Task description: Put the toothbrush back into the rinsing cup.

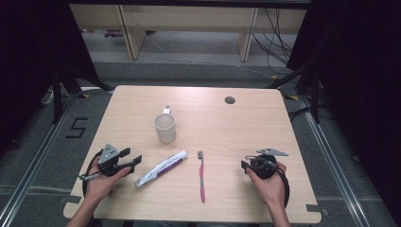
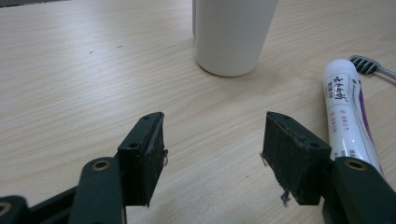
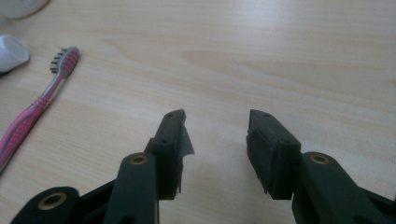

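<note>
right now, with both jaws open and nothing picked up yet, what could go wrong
The toothpaste tube lies flat and slanted beside the left gripper, so a squeeze mid-body might press paste out. The toothbrush is thin and flat on the table, so the right gripper may scrape wood or slip off. The cup stands close and could be knocked.

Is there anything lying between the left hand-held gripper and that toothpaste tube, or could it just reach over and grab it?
Nothing visible is in the way. The left hand-held gripper is open, with bare table between it and the toothpaste tube. The cup stands farther back, off that line.
</note>
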